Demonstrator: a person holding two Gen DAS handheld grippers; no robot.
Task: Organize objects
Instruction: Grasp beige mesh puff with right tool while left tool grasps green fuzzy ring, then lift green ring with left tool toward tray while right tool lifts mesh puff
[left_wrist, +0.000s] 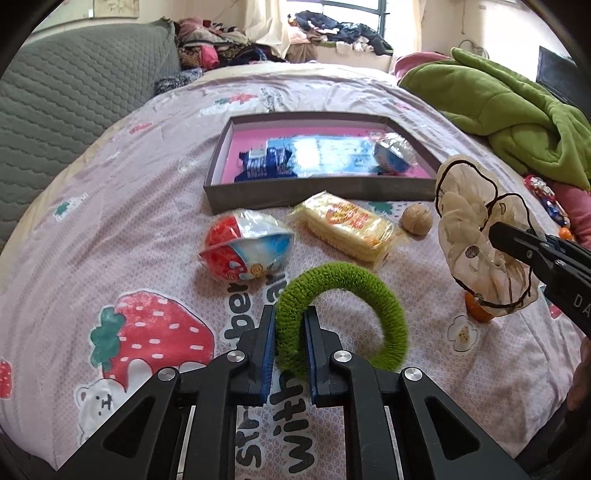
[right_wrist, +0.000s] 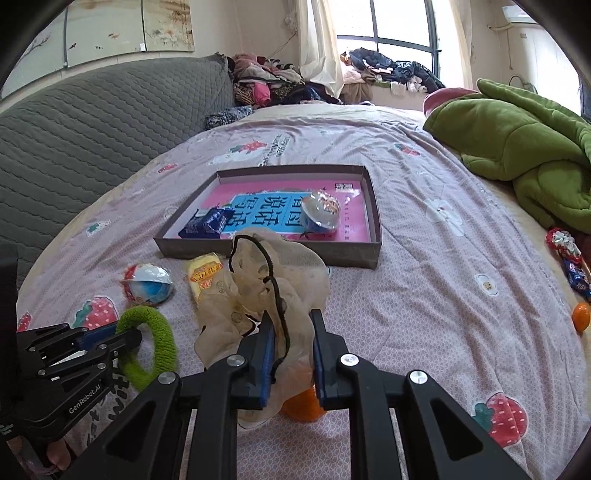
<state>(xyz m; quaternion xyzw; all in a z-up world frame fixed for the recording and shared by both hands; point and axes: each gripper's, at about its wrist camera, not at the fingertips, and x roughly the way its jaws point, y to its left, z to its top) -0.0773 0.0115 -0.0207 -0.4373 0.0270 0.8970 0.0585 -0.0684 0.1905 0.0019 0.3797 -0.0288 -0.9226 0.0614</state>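
We've got the left gripper (left_wrist: 289, 341) clenched on the green scrunchie (left_wrist: 343, 317), right gripper (right_wrist: 291, 345) clenched on the beige scrunchie (right_wrist: 266, 291), both lifted above the bed. Carry w/ firm grip, drop inside the tray (left_wrist: 314, 190) w/o snagging the rim.

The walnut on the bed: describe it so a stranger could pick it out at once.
Find the shallow grey tray on the pink printed bedspread. Just before its near wall, right of the yellow cracker packet, sits the walnut. It is the only small, round, wrinkled tan thing there; its neighbours are shiny wrappers.
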